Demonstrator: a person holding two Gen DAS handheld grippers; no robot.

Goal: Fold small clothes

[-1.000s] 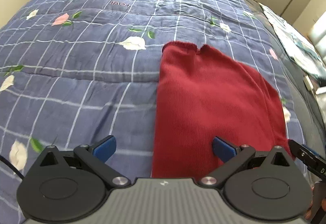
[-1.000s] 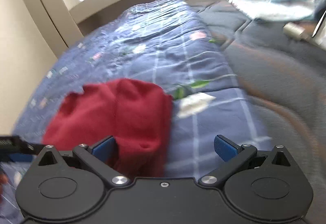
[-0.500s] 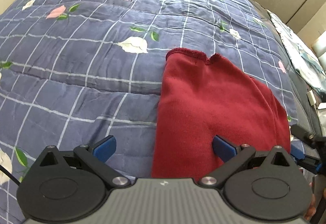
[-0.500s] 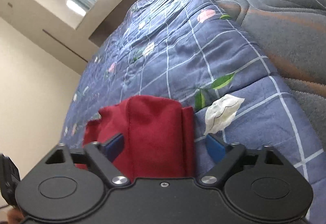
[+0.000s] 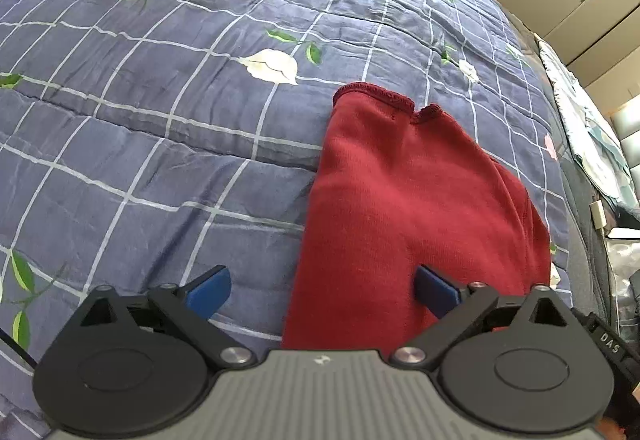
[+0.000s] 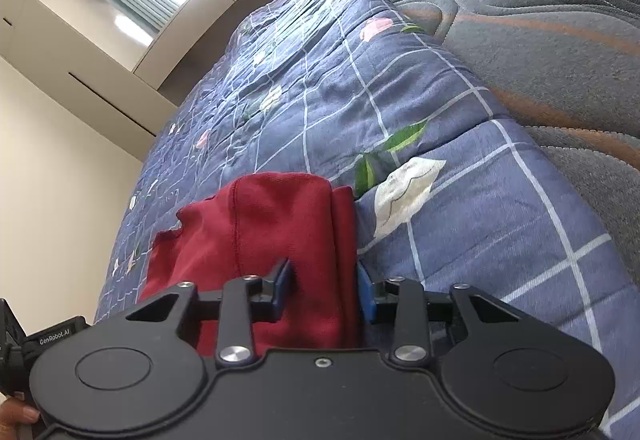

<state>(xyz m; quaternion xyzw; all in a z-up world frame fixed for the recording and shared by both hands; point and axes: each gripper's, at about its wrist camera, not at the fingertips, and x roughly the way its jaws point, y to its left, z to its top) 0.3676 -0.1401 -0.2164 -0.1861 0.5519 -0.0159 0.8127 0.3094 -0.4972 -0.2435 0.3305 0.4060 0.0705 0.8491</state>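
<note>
My left tongs (image 5: 322, 288) gape wide over the red garment (image 5: 404, 208) lying on the bed's quilt (image 5: 160, 112). Only my right wrist view shows the right tongs (image 6: 323, 286) clamping the garment's (image 6: 280, 232) folded edge.

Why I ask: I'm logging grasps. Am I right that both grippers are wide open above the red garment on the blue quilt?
Not quite. Only the left gripper is wide open. The right wrist view shows the right gripper with its fingers closed in on a fold of the red garment. The garment does lie on the blue quilt.
</note>
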